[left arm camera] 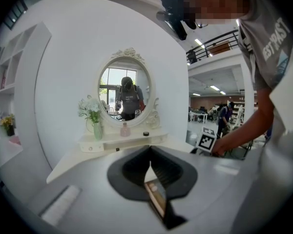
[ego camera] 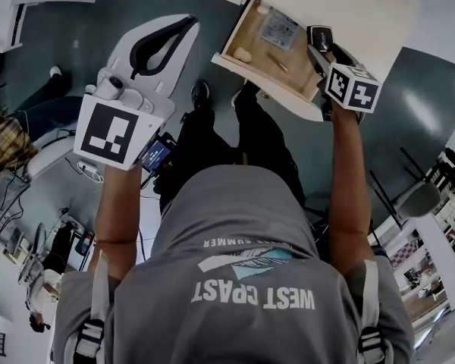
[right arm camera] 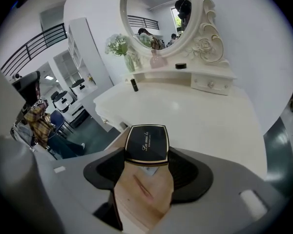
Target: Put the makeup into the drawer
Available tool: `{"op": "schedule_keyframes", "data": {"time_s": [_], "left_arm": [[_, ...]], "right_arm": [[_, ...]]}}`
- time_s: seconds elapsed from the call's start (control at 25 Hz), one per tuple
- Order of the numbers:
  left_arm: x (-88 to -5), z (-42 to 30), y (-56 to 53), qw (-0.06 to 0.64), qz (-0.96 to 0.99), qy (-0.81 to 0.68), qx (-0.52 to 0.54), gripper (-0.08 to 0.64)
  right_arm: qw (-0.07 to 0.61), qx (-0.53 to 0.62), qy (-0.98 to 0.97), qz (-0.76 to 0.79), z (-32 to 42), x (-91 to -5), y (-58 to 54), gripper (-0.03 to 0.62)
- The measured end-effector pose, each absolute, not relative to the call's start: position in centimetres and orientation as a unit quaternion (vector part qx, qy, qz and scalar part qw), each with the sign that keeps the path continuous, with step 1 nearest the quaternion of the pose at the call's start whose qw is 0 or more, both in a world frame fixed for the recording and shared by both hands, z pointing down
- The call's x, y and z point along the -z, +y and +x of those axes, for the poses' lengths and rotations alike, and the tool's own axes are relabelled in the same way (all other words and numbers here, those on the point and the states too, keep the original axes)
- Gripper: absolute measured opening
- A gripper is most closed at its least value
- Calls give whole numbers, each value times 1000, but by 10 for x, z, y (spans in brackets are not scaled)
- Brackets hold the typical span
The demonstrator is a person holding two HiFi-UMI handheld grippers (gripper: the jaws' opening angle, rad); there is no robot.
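The black, gold-rimmed compact (right arm camera: 146,143) is clamped between the jaws of the right gripper (right arm camera: 146,156), which hangs over the 3 o'clock end of the open wooden drawer (ego camera: 258,45). From where I stand, the middle of the drawer's floor is mostly bare. A flat packet (ego camera: 279,29) lies toward 12 o'clock and a pale oval thing (ego camera: 243,54) sits near the 9 o'clock wall. The white front rim (ego camera: 231,68) bounds the 6 o'clock side. The left gripper (ego camera: 188,23), jaws pressed together on nothing, hovers well apart at the drawer's 9 o'clock, over the dark floor (ego camera: 76,36).

Glossy black compact (right arm camera: 146,144); matt wooden drawer (ego camera: 252,30)
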State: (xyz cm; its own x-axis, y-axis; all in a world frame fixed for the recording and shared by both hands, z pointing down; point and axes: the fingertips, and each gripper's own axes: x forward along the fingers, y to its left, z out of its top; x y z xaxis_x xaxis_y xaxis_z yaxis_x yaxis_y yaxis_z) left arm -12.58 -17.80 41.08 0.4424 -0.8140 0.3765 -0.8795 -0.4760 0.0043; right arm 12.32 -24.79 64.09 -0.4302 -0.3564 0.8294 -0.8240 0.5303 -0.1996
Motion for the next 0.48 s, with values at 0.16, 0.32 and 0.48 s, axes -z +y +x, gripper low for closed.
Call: {"op": "schedule_keyframes", "data": {"time_s": [0.16, 0.32, 0.48], "left_arm": [[-410, -134, -174, 94, 844, -504, -159, 2], [-418, -146, -169, 92, 842, -508, -155, 2], [-430, -151, -164, 103, 840, -508, -161, 2]], "right_arm": [[395, -314, -788, 353, 104, -653, -220, 288], [408, -318, -786, 338, 88, -674, -204, 288], [429, -327, -775, 331, 88, -700, -196, 288]]}}
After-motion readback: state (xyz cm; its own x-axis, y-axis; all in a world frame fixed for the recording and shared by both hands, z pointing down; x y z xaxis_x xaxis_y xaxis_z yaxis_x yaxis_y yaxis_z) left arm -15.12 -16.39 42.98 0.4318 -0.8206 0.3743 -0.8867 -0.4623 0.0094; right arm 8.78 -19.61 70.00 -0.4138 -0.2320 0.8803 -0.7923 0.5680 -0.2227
